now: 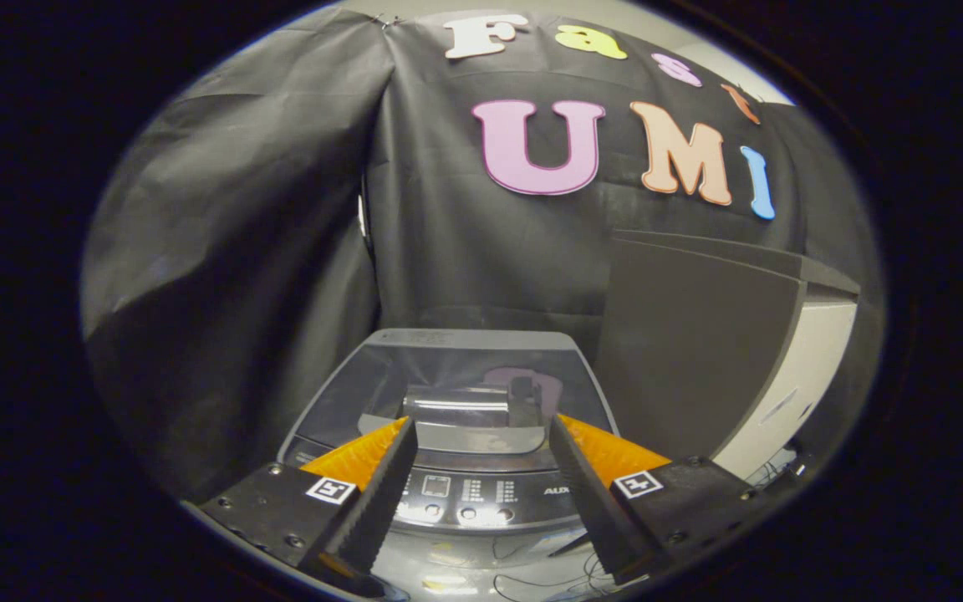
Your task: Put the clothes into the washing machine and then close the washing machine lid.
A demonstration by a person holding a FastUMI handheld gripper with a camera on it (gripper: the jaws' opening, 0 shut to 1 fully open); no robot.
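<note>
The gripper (477, 468) is being held with its fingers (381, 493) spread wide, nothing being gripped between them. The washer (448, 502) is being viewed from above and in front, just beyond the fingertips. Its lid (448, 376) is lying shut and flat, and reflections are being shown on its glossy surface. The control panel (465, 497) is being framed between the two fingers. A dark cabinet (699, 343) is being seen beyond the right finger, beside the washer.
</note>
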